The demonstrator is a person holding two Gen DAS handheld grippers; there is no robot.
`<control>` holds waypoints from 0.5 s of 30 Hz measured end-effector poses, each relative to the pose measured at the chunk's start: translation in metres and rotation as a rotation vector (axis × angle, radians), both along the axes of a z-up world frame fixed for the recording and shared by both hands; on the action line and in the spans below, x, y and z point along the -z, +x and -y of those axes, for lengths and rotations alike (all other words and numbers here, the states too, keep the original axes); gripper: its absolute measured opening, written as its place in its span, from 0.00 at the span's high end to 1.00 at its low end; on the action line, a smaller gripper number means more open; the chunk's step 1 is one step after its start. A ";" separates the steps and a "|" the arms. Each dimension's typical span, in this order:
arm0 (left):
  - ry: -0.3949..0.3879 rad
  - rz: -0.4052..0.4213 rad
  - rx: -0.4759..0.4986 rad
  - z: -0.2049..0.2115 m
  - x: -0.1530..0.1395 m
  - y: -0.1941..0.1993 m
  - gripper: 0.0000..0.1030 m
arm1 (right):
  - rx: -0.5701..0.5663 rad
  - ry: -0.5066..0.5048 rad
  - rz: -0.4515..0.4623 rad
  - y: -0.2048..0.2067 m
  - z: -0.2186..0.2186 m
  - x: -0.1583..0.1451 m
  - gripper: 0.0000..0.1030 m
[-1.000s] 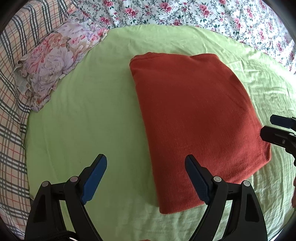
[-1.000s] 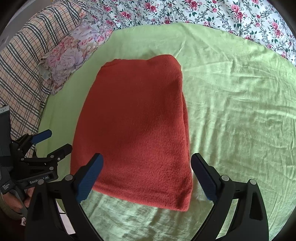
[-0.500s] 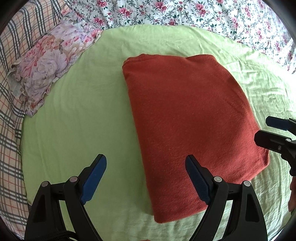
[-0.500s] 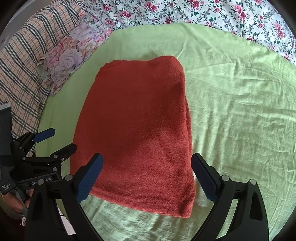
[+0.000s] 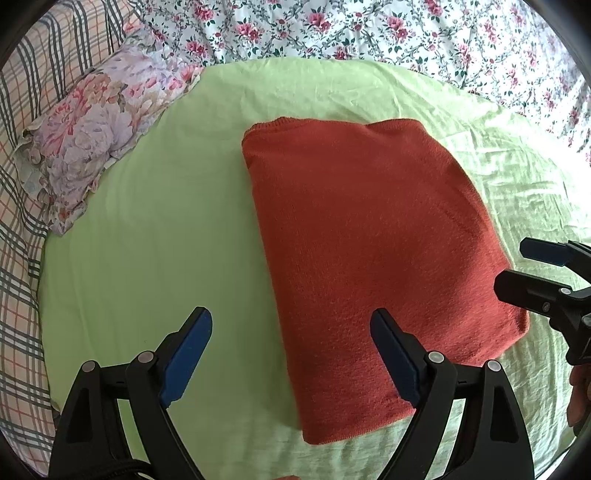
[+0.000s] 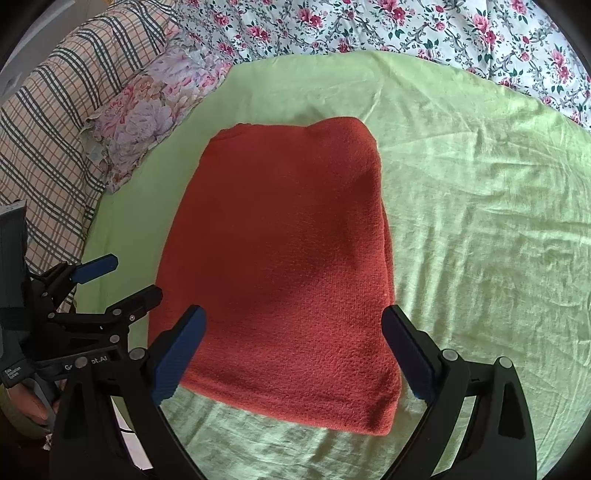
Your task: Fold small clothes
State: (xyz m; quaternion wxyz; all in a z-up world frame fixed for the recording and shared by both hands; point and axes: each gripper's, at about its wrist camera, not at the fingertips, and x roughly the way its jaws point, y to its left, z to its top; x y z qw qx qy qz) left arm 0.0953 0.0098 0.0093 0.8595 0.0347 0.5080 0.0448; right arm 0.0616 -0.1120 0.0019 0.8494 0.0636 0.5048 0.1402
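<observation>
A rust-red knitted garment point(image 5: 369, 236) point(image 6: 288, 266) lies folded into a flat rectangle on the light green sheet point(image 5: 155, 229) point(image 6: 480, 221). My left gripper point(image 5: 291, 321) hovers open above the garment's near left edge, nothing between its blue pads. It also shows at the left edge of the right wrist view, left gripper point(image 6: 122, 275). My right gripper point(image 6: 293, 317) hangs open over the garment's near end, touching nothing. In the left wrist view the right gripper point(image 5: 513, 264) pokes in from the right, open, beside the garment's right edge.
A floral pillow point(image 5: 96, 133) point(image 6: 147, 110) lies at the far left on a plaid cover point(image 5: 22, 206) point(image 6: 48, 129). A flowered white sheet point(image 5: 369, 29) point(image 6: 406, 26) runs along the back. A hand point(image 6: 26, 410) holds the left gripper's handle.
In the left wrist view the garment and pillow have drifted slightly left and down. Both grippers stay open and nothing has been taken hold of.
</observation>
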 end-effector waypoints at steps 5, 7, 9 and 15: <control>-0.009 0.006 0.004 0.002 -0.001 -0.004 0.14 | -0.003 -0.003 0.004 -0.001 -0.004 0.000 0.07; -0.012 0.006 0.003 0.002 -0.001 -0.004 0.14 | -0.005 -0.001 0.005 -0.001 -0.003 0.000 0.07; -0.014 0.006 0.002 0.002 -0.001 -0.004 0.14 | -0.006 -0.003 0.008 -0.001 -0.004 0.001 0.07; -0.020 0.005 0.002 0.001 0.000 -0.002 0.14 | -0.006 -0.005 0.005 -0.001 -0.006 0.003 0.07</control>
